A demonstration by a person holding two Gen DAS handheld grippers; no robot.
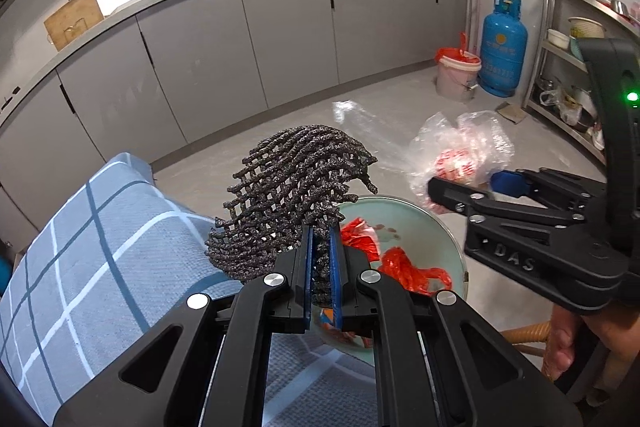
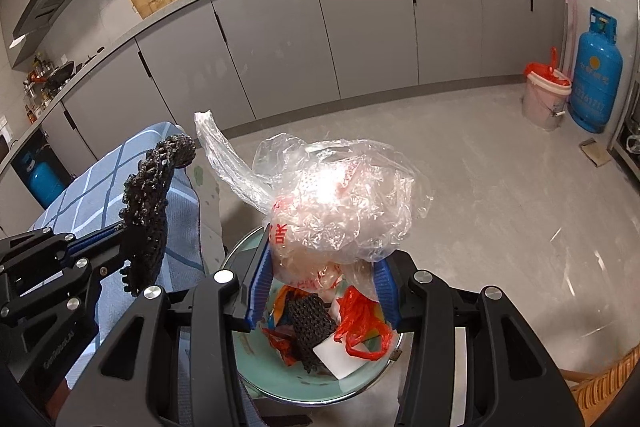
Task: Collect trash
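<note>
1. Left gripper (image 1: 322, 259) is clenched on a dark grey, open-weave foam net sleeve (image 1: 288, 195), whose mesh stands up and fans out to the left above the blue finger pads (image 1: 307, 267).
2. Seen from the right wrist camera, that left gripper (image 2: 124, 247) reaches in from the left, and the net sleeve (image 2: 154, 215) hangs edge-on from its tips.
3. Right gripper (image 2: 322, 279) is grasping a crumpled clear plastic bag with red printing (image 2: 332, 203); its blue-padded fingers (image 2: 260, 279) press the bag's lower part from both sides while the rest balloons upward, one twisted tail rising to the far left.
4. In the left wrist view the right gripper (image 1: 464, 191) comes in from the right, and the clear bag (image 1: 460, 151) sticks out beyond its tips.
5. Below both grippers sits a round, pale green basin with a metal rim (image 2: 256, 363); both held items are above it, not in it.
6. Inside the basin lie a scrunched red plastic bag (image 2: 360, 323), a second small piece of dark foam netting (image 2: 310, 323), a flat white card (image 2: 336, 357) and orange scraps.
7. A blue and white checked cloth (image 1: 80, 267) covers the surface to the left of the basin.
8. Far across the grey floor stand a pink bucket lined with a red bag (image 1: 458, 71) and, just to its right, a blue gas cylinder (image 1: 502, 47).
</note>
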